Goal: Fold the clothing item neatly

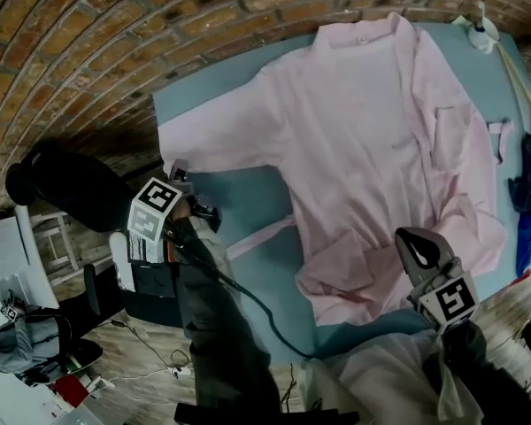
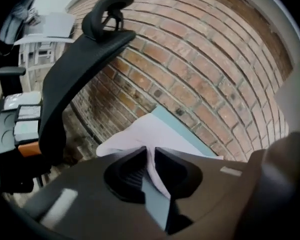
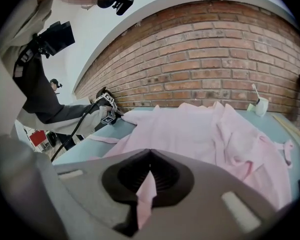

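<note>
Pink shirt is lying spread on the teal worktop, held at two points.
Nearest, the right claw is clamping shut on the hem. The left claw is pinching the sleeve end at the worktop's left edge. The collar is pointing toward the brick wall.

shirt: thin pink cloth, matt, creased | bench: smooth matt teal top | wall: rough red brick, matt | left claw, right claw: matt grey plastic, ribbed inside | floor: worn wood planks
</note>
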The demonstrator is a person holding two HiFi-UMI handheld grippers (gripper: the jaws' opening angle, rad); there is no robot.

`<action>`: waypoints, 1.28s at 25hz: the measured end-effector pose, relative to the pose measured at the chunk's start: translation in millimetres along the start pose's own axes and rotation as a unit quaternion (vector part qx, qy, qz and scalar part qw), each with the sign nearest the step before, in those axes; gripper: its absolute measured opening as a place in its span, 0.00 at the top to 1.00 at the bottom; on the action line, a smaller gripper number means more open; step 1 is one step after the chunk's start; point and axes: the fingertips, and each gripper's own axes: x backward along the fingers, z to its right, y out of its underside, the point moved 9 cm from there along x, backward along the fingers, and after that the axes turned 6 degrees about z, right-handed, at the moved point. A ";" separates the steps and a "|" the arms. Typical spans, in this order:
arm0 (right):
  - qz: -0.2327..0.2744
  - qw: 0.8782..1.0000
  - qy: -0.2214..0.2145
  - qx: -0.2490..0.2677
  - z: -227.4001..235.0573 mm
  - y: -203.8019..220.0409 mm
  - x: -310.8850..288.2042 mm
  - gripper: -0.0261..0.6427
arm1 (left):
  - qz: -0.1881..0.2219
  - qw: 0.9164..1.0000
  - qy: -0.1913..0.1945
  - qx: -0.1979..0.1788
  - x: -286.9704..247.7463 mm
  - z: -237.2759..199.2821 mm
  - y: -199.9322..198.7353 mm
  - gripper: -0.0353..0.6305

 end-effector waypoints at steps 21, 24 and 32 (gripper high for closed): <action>-0.010 0.997 0.057 -0.045 39.8 33.5 64.3 0.96 | 0.068 0.601 0.438 -0.665 187.7 281.1 197.3 0.91; -0.008 0.997 0.065 -0.040 47.2 37.4 79.2 0.96 | 0.013 0.567 0.492 -0.660 203.6 278.2 258.8 0.71; -0.005 0.994 0.091 -0.067 60.0 67.8 133.2 0.96 | -0.018 0.802 0.369 -0.469 247.6 212.0 238.7 0.87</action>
